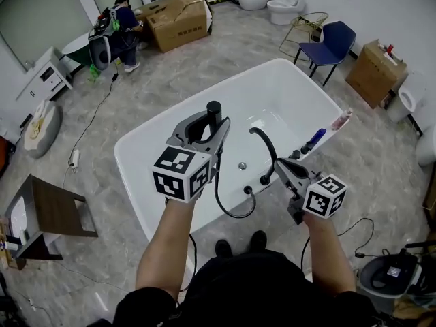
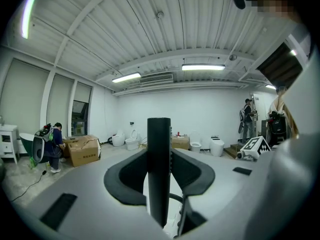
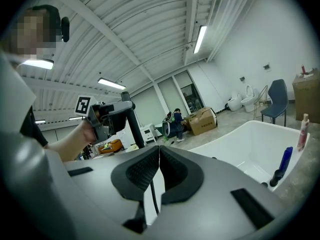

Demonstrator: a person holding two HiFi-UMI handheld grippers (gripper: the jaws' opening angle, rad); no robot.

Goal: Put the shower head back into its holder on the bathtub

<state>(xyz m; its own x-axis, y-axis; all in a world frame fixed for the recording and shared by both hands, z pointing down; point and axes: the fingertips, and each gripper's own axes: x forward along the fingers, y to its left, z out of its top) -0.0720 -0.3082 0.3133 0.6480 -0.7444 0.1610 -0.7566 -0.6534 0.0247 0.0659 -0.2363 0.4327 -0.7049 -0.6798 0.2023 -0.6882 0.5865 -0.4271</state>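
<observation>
The left gripper is squeezed shut on the black shower head. The shower head stands straight up between the jaws, above the white bathtub, and it is not in its holder yet. From its bottom end the black hose hangs in a loop toward 6 o'clock and runs back to the near rim of the tub. On that rim, at about 4 o'clock from the left gripper, sit small black fittings. The holder is probably one of them, but I cannot tell which. I think the good way is to carry the shower head slowly over to that spot and hold it straight up. Then line its bottom end up over the hole and push it down gently, letting go only once it sits all the way in. The hose could catch or pull, so it needs room to slide. The right gripper has its jaws pressed together with nothing between them, just beside the fittings. It could nudge the hose aside. Farther toward 3 o'clock a blue bottle stands on the rim and should not get bumped.
</observation>
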